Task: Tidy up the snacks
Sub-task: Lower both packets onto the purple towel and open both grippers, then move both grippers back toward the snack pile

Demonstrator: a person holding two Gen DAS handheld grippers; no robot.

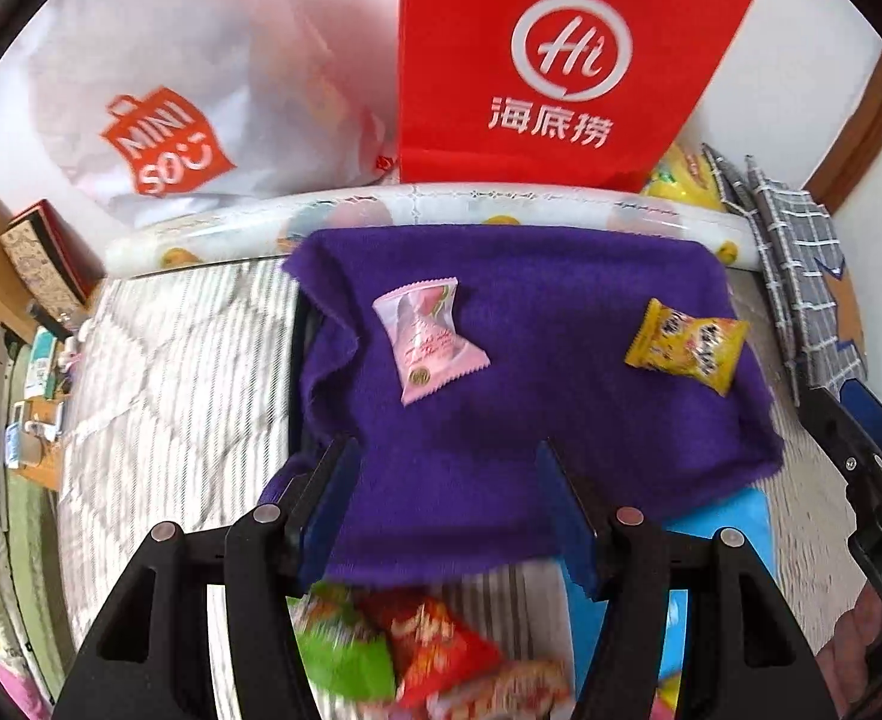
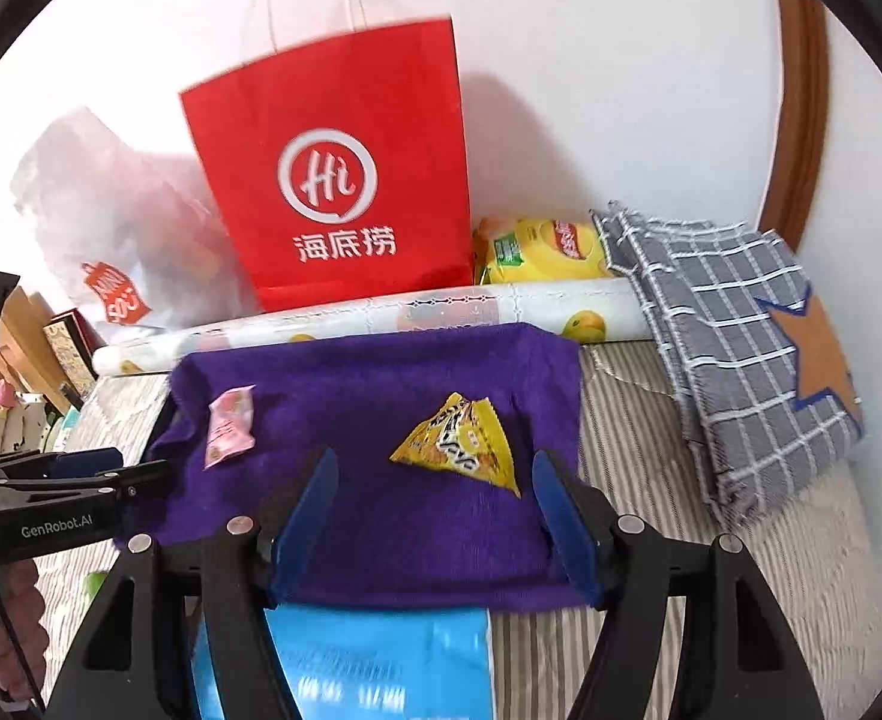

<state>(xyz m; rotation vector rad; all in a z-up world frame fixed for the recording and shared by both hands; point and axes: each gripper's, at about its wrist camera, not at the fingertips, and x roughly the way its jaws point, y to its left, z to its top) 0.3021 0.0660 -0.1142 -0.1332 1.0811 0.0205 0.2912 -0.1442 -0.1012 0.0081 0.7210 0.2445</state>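
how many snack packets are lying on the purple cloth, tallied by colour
pink packet: 1
yellow packet: 1
total on the purple cloth: 2
More wrappers, red and green, show blurred at the near edge of the left wrist view, off the cloth and not counted.

1. left gripper [image 1: 447,504]: sits in the lower middle of its own view, blue fingers [image 1: 333,492] spread apart, nothing between them.
2. right gripper [image 2: 435,522]: lower middle of its own view, blue fingers [image 2: 306,516] parted, empty.
3. a hand [image 2: 6,630] grips the left gripper's handle at the lower left edge of the right view.
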